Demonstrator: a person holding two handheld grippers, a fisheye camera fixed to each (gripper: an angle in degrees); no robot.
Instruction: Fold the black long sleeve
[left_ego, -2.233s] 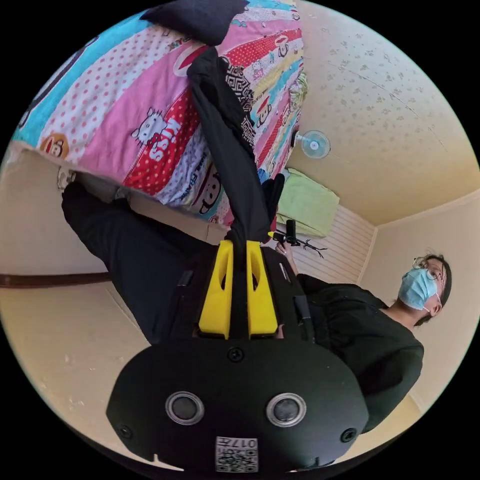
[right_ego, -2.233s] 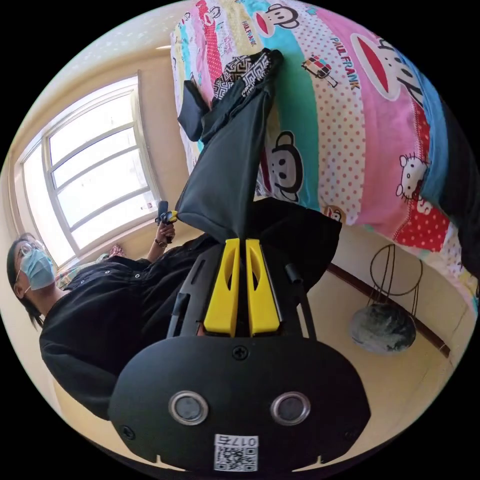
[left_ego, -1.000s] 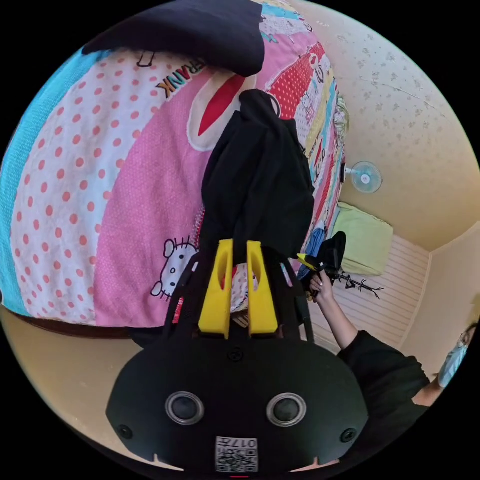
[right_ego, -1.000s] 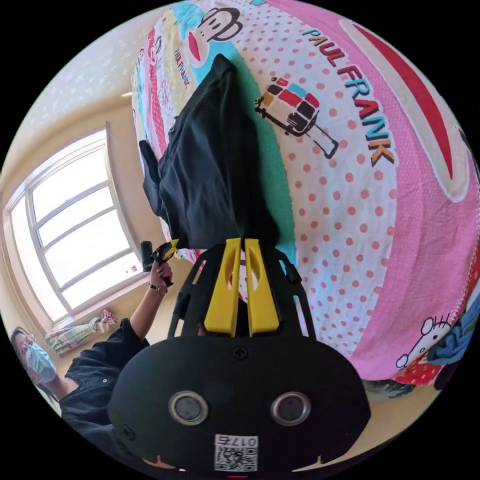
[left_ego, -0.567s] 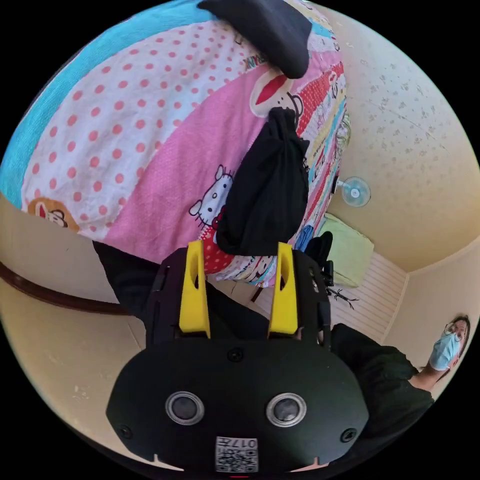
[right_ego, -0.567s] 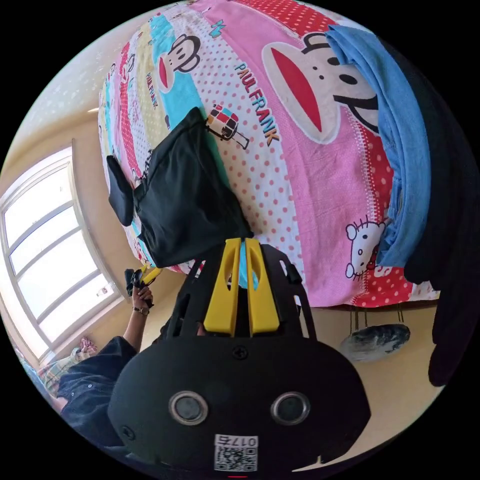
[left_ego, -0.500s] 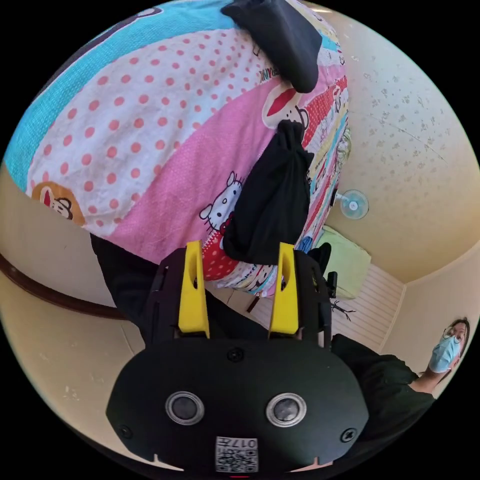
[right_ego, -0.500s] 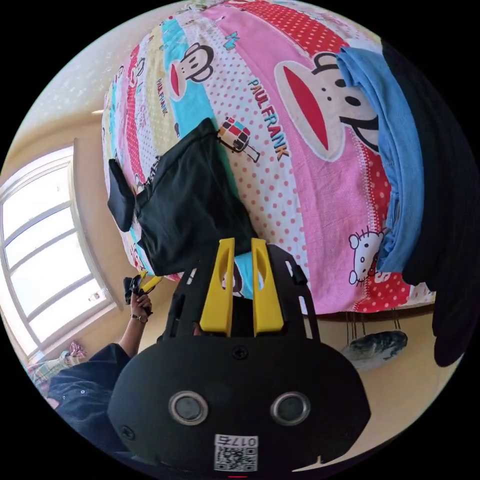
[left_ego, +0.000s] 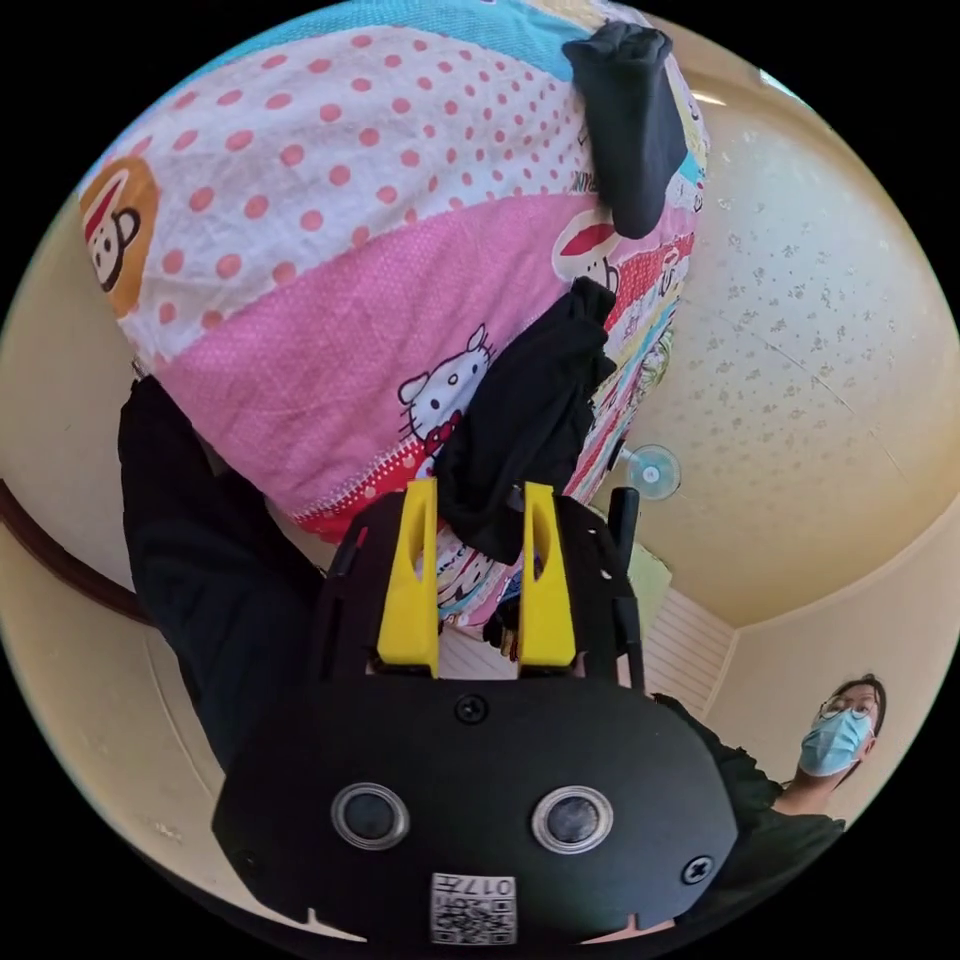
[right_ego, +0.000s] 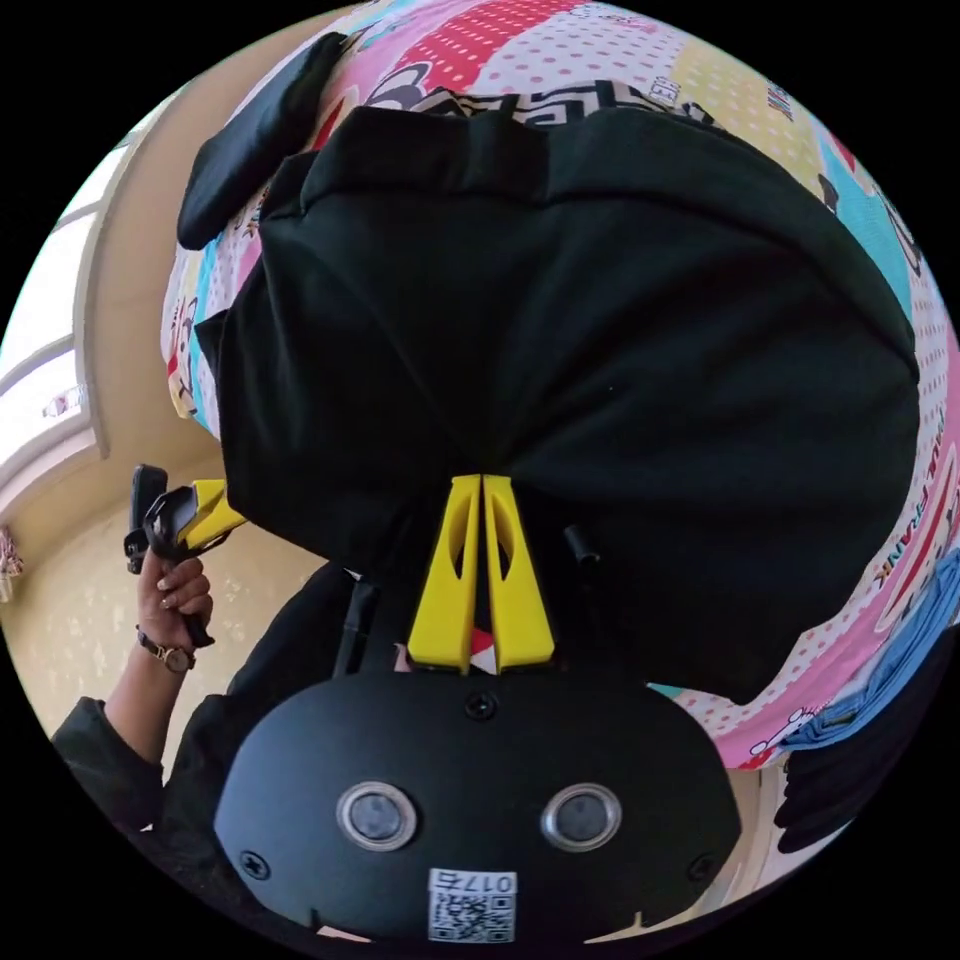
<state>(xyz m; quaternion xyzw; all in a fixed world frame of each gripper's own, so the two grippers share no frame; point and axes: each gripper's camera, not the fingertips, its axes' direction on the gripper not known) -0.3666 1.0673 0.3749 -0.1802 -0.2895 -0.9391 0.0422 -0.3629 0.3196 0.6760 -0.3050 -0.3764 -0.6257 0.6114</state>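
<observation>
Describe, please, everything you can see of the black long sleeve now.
The black long sleeve is plain, matte, soft cloth, folded into a thick bundle lying on the patterned bedsheet. The right gripper is shut on its near edge; the left gripper stands open around a hanging corner. A patterned garment peeks from behind it.

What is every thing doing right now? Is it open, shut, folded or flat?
left gripper: open, jaws either side of the black long sleeve's edge.
right gripper: shut, pinching the black long sleeve.
black long sleeve: folded over, lying on the bedspread.
bedspread: spread out flat.
fan: too small to tell if it is spinning.
</observation>
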